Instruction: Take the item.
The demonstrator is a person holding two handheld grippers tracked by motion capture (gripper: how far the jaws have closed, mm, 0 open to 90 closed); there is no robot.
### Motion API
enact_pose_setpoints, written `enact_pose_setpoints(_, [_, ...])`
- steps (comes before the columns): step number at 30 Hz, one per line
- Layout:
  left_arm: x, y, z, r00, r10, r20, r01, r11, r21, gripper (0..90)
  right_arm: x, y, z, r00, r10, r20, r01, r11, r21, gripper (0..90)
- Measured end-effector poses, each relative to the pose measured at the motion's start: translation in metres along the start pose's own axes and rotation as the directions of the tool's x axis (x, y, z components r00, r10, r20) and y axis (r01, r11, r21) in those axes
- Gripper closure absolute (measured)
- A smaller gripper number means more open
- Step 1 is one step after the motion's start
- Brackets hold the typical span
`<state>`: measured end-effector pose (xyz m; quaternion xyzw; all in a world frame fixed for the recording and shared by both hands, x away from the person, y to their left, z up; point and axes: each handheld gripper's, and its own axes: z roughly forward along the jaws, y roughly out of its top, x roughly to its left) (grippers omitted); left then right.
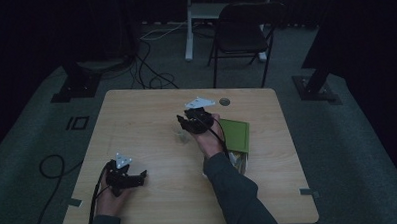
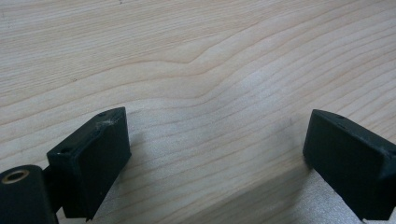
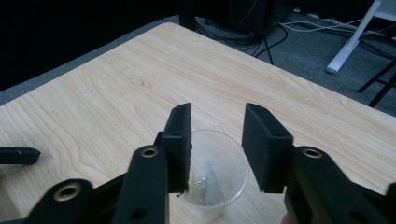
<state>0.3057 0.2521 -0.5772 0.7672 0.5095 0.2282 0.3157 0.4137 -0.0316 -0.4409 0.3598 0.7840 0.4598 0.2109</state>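
Item: clear plastic cup (image 3: 212,175), upright on the wooden table (image 1: 137,124), near the table's middle. Something pale lies in its bottom; what it is cannot be told. In the high view the cup (image 1: 180,137) is faint, at about 7 o'clock from the right gripper and just beside it.

Item: right gripper (image 3: 215,142), held in the person's right hand (image 1: 210,139). Jaws parted, nothing between them. Seen along the jaws, the cup sits below and just beyond the tips, its rim spanning the gap; the left jaw overlaps the rim's 9 o'clock edge, the right jaw stands near its 3 o'clock edge. Whether either jaw touches the rim cannot be told.

Item: left gripper (image 2: 215,149), resting low near the table's near-left corner (image 1: 126,177), well apart from the cup. Jaws spread wide, empty, bare wood grain between them.

Item: green box (image 1: 236,133), lying flat at 3 o'clock from the right hand, with some pale packaging (image 1: 238,163) at its near end.

Handling note (judgement): the step looks like a grasp of the cup by the right gripper. The thin wall will probably buckle, so close gently, one jaw either side of the wall or across the body below the rim, keep the cup upright, and centre it before closing so it does not skid.
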Motion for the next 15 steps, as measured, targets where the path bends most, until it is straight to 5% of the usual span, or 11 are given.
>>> enact_pose_setpoints(15, [0.000,0.000,0.000,1.0000,0.002,0.001,-0.002,1.0000,0.001,8.0,-0.009,-0.015,-0.050,0.9997,0.025,0.000,-0.025,0.999,-0.043,53.4])
